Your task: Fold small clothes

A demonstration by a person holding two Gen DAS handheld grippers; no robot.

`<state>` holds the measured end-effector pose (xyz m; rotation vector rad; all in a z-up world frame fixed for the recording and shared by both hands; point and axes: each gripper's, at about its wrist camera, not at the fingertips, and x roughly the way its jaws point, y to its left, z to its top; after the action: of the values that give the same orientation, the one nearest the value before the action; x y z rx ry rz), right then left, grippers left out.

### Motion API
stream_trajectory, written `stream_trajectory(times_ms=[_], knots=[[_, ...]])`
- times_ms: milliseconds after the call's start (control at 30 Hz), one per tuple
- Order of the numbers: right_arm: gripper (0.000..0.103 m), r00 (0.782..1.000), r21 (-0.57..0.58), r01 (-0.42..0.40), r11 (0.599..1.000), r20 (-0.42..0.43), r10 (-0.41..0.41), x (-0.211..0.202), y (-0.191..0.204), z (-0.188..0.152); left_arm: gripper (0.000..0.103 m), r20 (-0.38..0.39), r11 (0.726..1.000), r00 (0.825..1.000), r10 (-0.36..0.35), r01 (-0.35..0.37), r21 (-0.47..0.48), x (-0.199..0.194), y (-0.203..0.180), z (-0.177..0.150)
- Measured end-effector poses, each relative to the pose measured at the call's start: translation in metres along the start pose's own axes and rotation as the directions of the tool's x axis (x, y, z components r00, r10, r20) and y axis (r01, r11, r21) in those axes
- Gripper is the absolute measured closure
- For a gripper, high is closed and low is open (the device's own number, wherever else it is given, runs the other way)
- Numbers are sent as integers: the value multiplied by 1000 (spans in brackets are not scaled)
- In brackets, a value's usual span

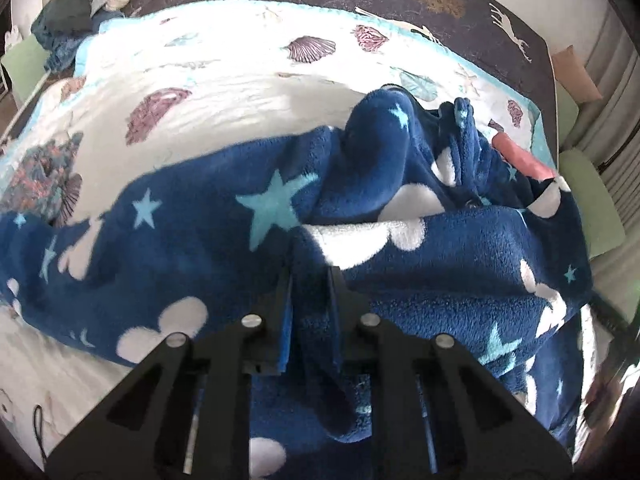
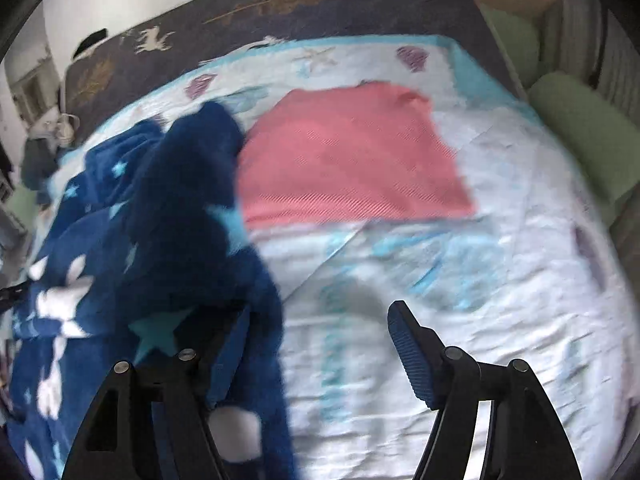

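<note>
The left claw [image 1: 311, 280] was closed to a narrow gap with a fold of the navy fleece garment [image 1: 224, 240] pinched between its blue-padded fingers. The garment, printed with light blue stars and white shapes, lay bunched across the near half of the bed, on top of the white seashell quilt [image 1: 224, 76].

The right claw [image 2: 320, 320] stood wide open. Its right finger [image 2: 404, 332] was clear above the quilt [image 2: 480, 280]. Its left finger was draped by the garment [image 2: 192, 208], and no grip was visible there.

A pink cloth [image 2: 352, 152] lay flat on the quilt, just beside the garment and partly overlapped by it. A dark bedspread with deer motifs [image 1: 440, 8] covered the far part of the bed. The right wrist view was motion-blurred.
</note>
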<state>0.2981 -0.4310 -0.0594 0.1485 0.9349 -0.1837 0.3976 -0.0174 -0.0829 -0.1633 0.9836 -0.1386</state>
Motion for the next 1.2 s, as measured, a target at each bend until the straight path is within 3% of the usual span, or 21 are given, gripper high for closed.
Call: stream_trajectory(times_ms=[67, 100, 133, 167, 233, 300, 367, 400, 467, 500, 533, 567, 600, 633, 733, 800, 900, 1000, 1067, 1133, 1200], knots=[[30, 991, -29, 128, 991, 53, -126, -12, -4, 13, 85, -22, 999, 999, -25, 25, -23, -3, -1, 2], [30, 985, -20, 151, 988, 82, -149, -19, -7, 17, 85, -27, 997, 998, -54, 53, -55, -5, 1, 3], [30, 983, 33, 123, 992, 136, -126, -32, -14, 24, 85, -26, 992, 996, -90, 88, -90, -7, 1, 5], [30, 983, 72, 64, 995, 166, -76, -38, -19, 27, 85, -18, 988, 993, -114, 112, -109, -11, -1, 8], [28, 958, 170, -209, 963, 234, 166, -50, -29, 41, 85, -6, 992, 996, -84, 83, -90, -12, -11, 14], [26, 902, 228, -411, 883, 245, 356, -43, -27, 55, 85, -9, 996, 998, -56, 56, -76, -9, -16, 18], [26, 816, 295, -578, 761, 178, 551, -12, -16, 67, 80, -24, 996, 999, -36, 34, -77, -2, -18, 19], [26, 789, 335, -605, 722, 134, 599, 9, -7, 72, 78, -32, 997, 999, -16, 14, -79, 3, -17, 18], [26, 832, 347, -538, 768, 76, 549, 34, 8, 75, 73, -51, 996, 998, 25, -29, -88, 13, -14, 11], [26, 874, 321, -466, 824, 23, 485, 50, 21, 71, 72, -56, 996, 998, 35, -40, -84, 15, -12, 7], [31, 899, 288, -412, 864, -29, 438, 59, 29, 69, 70, -58, 997, 998, 38, -42, -67, 15, -11, 2], [39, 940, 186, -302, 935, -107, 325, 69, 46, 65, 70, -52, 999, 998, 39, -41, -34, 15, -12, -3], [39, 978, -5, -175, 985, -120, 173, 66, 69, 63, 70, -39, 999, 998, 53, -53, 4, 12, -15, -6], [39, 990, -125, -89, 988, -116, 74, 59, 85, 63, 69, -29, 997, 997, 70, -68, 35, 10, -17, -9], [37, 997, -194, 12, 981, -77, -28, 30, 92, 76, 69, -6, 989, 994, 109, -108, 104, 0, -27, -12], [32, 993, -199, 95, 975, 84, -80, -12, 90, 92, 68, 3, 983, 992, 124, -124, 135, -4, -31, -11], [27, 964, -195, 192, 962, 222, -147, -40, 93, 109, 68, 25, 983, 992, 124, -126, 130, -14, -32, -9], [29, 949, -273, 310, 911, 144, -280, 0, 99, 111, 63, 79, 993, 996, 28, -37, 110, -33, -35, -8], [37, 960, -282, 278, 918, 58, -273, 33, 97, 97, 39, 91, 995, 995, -36, 27, 100, -38, -40, -6], [40, 947, -312, 305, 900, 3, -320, 67, 96, 74, 37, 100, 992, 992, -82, 72, 105, -39, -47, -5], [40, 938, -305, 342, 889, 48, -344, 68, 96, 66, 37, 104, 987, 988, -113, 100, 124, -34, -55, -5]])
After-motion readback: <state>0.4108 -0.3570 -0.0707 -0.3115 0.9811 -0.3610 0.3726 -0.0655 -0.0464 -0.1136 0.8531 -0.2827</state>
